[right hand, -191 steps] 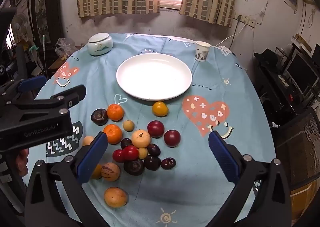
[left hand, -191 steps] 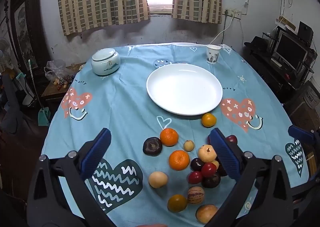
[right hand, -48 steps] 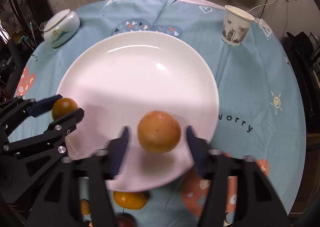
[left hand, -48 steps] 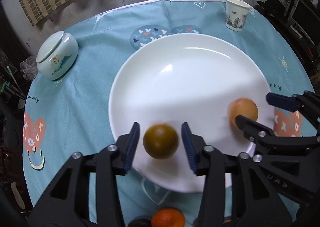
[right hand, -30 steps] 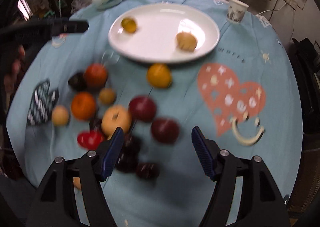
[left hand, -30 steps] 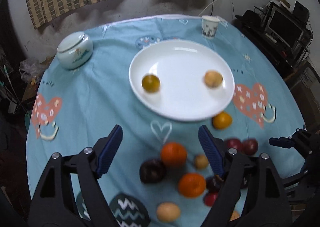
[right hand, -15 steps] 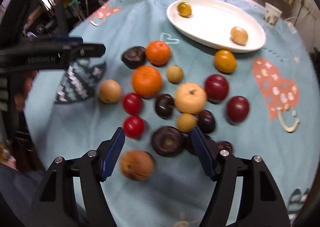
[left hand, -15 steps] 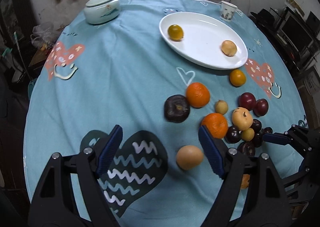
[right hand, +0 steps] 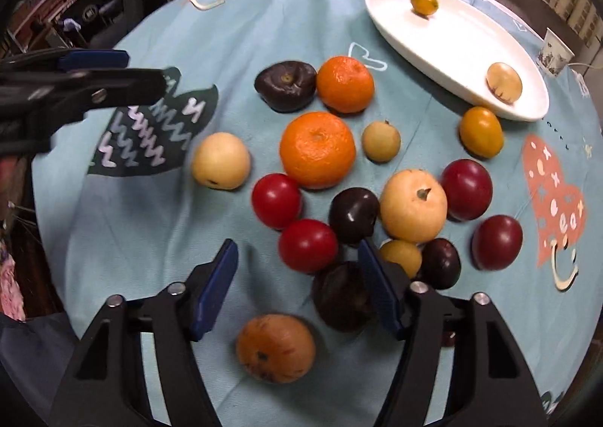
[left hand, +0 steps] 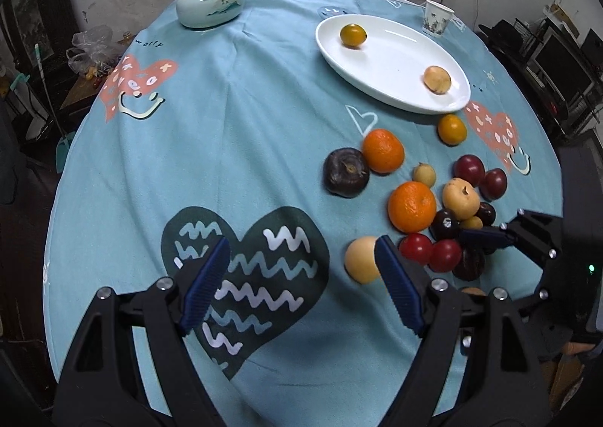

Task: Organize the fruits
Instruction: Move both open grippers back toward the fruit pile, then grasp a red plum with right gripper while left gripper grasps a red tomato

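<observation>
The white plate (left hand: 392, 61), with two fruits on it, is seen far ahead of both claws. The loose fruits (right hand: 318, 150) are clustered just ahead of the right gripper (right hand: 297, 276), whose jaws, just narrowed, are empty. The left gripper (left hand: 297, 276) is spread wide over bare cloth, nothing held, a pale fruit (left hand: 360, 259) just beside its right finger.

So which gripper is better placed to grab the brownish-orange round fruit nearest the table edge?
Right gripper: its open jaws hang almost directly over that brownish-orange fruit. The left gripper sits over the dark heart print, beside the pale round fruit instead.
</observation>
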### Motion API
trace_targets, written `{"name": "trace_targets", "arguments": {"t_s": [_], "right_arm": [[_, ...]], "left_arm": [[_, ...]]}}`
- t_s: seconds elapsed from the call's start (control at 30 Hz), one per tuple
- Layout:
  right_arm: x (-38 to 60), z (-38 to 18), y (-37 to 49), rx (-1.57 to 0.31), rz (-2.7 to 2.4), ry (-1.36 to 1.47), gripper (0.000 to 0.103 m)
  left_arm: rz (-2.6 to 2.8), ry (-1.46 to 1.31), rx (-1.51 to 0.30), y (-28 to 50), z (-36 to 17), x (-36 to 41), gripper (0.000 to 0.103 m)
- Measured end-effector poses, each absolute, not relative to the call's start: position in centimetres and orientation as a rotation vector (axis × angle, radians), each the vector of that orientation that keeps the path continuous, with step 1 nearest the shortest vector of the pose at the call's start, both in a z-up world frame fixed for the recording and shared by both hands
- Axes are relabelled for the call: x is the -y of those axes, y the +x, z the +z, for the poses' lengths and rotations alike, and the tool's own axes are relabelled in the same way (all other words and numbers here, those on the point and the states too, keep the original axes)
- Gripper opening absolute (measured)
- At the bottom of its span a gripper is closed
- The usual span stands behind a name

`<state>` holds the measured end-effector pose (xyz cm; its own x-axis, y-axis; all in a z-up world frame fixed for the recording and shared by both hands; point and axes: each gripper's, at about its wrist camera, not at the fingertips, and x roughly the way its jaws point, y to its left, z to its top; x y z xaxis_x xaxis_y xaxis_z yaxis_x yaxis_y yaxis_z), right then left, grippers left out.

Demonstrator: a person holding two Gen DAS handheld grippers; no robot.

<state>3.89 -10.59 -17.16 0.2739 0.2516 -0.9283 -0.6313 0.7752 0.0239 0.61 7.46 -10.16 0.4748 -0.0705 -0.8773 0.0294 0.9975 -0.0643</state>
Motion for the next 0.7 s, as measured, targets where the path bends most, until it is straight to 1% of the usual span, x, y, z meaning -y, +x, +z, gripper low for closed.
{"name": "trace_targets", "arguments": {"t_s": [0.03,0.07,0.13,0.17,0.2,0.37,0.53,0.6,0.63,0.7], "right_arm": [[10.6,-17.3,4.0,-1.143,0.607,-0.404,0.06],[10.8,-17.2,4.1,-1.142,0.601,-0.414,0.053],[11.7,-16.7,4.4,-1.158,0.631,-0.345,0.045],[12.1,-16.4,4.5,-1.16,0.658,-0.313,0.035],[12.5,-16.2,4.5,-1.167,0.668,-0.289,0.031],[15.5,-14.9,4.1,-1.151,0.654,-0.141,0.031],[18.7,-13.9,3.7,-1.126,0.6,-0.063,0.031],[19.2,-13.7,3.6,-1.122,0.586,-0.051,0.031],[19.4,-13.9,3.8,-1.124,0.583,-0.047,0.031],[19.8,-14.0,3.7,-1.124,0.58,-0.042,0.031]], "left_arm": [[-0.066,-0.038,-1.077,0.5,-10.2,-7.2,0.08],[-0.072,-0.034,-1.079,0.5,-10.3,-6.9,0.08],[-0.095,-0.011,-1.084,0.3,-10.5,-6.0,0.08],[-0.109,0.004,-1.086,0.2,-10.6,-5.4,0.08],[-0.121,0.018,-1.087,0.2,-10.8,-4.9,0.08],[-0.221,0.098,-1.092,-0.1,-11.1,-1.3,0.08],[-0.293,0.155,-1.112,0.1,-12.5,1.7,0.079],[-0.3,0.166,-1.125,0.6,-13.2,2.5,0.073],[-0.304,0.167,-1.132,0.9,-13.5,2.7,0.065],[-0.312,0.19,-1.116,1.3,-13.7,3.3,0.058]]}}
